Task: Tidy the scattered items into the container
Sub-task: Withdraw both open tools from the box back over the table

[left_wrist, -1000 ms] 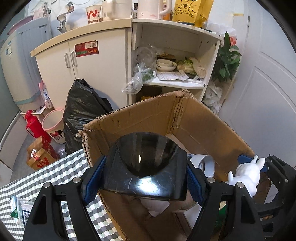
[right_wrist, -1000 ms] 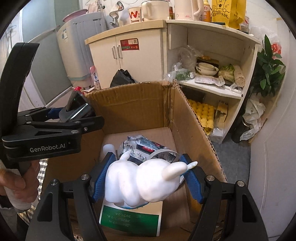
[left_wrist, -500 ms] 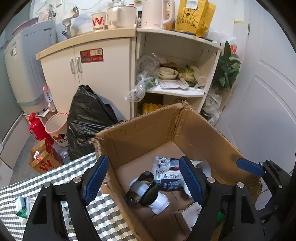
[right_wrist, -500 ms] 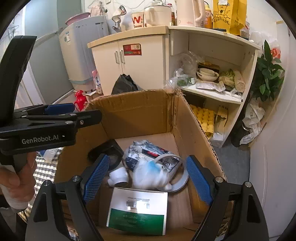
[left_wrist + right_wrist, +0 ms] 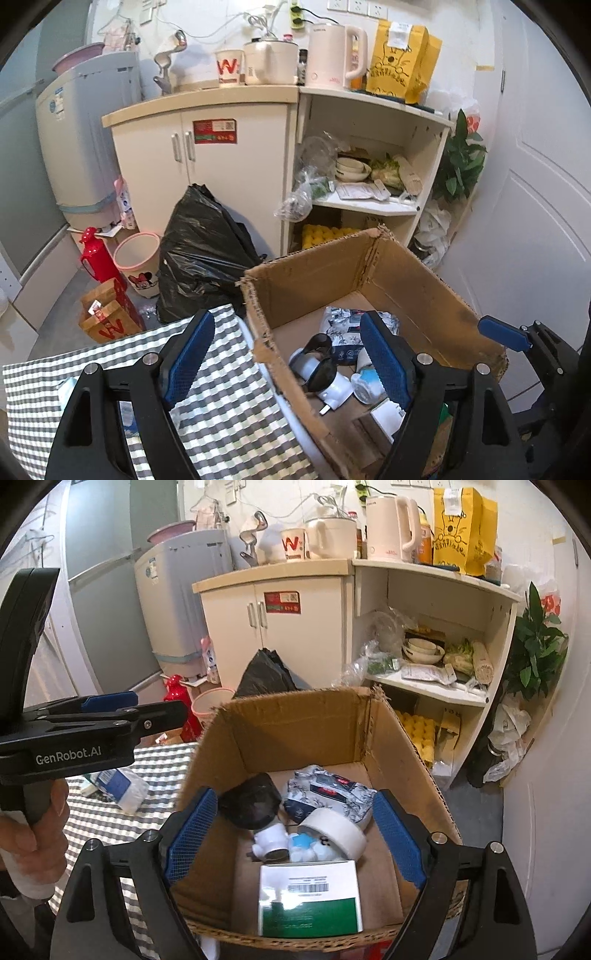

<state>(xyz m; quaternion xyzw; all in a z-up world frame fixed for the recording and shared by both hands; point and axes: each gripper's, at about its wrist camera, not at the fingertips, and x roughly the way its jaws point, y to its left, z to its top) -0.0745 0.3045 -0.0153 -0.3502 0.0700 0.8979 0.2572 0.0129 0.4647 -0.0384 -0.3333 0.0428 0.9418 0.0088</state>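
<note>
The cardboard box (image 5: 314, 269) (image 5: 288, 731) stands at the edge of the checked table (image 5: 229, 398). Inside it lie a black domed item on a white base (image 5: 321, 369) (image 5: 251, 805), a white rabbit figure (image 5: 310, 851), a patterned packet (image 5: 328, 790), a tape roll (image 5: 332, 830) and a green-and-white carton (image 5: 310, 901). My left gripper (image 5: 288, 347) hovers open over the box's near-left corner, holding nothing. My right gripper (image 5: 295, 834) is open above the box's front edge, also holding nothing.
A tissue pack (image 5: 122, 782) lies on the checked cloth left of the box. A hand (image 5: 26, 842) holds the left gripper's handle. Beyond the table are a black rubbish bag (image 5: 199, 254), a pink bin (image 5: 136, 262), a white cupboard (image 5: 229, 155) and open shelves (image 5: 369, 184).
Both grippers opened and pulled back. The black domed item fell from the left one and the white rabbit from the right one; both now lie in the box.
</note>
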